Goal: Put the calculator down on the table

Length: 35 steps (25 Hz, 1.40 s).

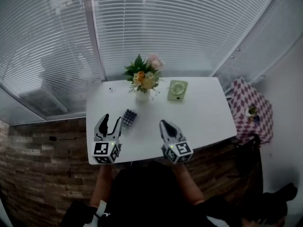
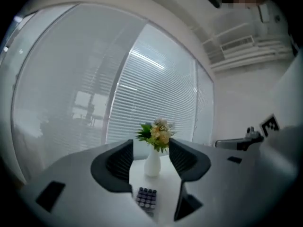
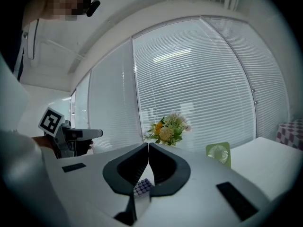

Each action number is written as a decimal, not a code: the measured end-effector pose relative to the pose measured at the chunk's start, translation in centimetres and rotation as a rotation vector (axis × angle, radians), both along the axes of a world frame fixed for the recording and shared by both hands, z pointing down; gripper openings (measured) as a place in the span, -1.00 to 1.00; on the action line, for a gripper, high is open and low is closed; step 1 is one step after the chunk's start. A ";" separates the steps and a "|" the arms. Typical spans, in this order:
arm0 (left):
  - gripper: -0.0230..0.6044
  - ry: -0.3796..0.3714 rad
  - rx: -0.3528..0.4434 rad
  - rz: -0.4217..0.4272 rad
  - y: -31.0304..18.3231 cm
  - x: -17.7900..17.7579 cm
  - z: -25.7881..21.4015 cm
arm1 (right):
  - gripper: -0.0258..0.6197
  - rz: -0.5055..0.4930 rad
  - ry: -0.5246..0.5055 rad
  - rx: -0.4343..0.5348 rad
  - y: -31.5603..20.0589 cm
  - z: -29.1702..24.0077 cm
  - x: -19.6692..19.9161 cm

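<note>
A small dark calculator [image 1: 129, 117] lies flat on the white table [image 1: 203, 112], just right of my left gripper's tips. My left gripper [image 1: 111, 120] is open and empty; in the left gripper view the calculator [image 2: 147, 197] shows low between its spread jaws, on the table beyond them. My right gripper [image 1: 165, 125] hovers over the table's front middle, shut with its jaws meeting and nothing between them. Through its view the calculator [image 3: 142, 187] peeks out below the closed jaws.
A white vase of flowers [image 1: 142, 81] stands at the table's back middle, with a small green fan [image 1: 177, 90] to its right. A stool with a checked cover [image 1: 252, 109] sits off the table's right end. Window blinds run behind the table.
</note>
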State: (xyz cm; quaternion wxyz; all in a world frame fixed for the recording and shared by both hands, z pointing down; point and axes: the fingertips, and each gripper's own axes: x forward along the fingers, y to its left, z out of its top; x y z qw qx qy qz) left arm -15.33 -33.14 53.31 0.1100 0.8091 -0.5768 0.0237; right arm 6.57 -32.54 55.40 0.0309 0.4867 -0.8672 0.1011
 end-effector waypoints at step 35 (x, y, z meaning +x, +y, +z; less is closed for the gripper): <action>-0.90 -0.141 0.239 0.146 2.6 2.6 -3.1 | -0.90 0.022 0.093 0.035 0.1 0.2 -0.4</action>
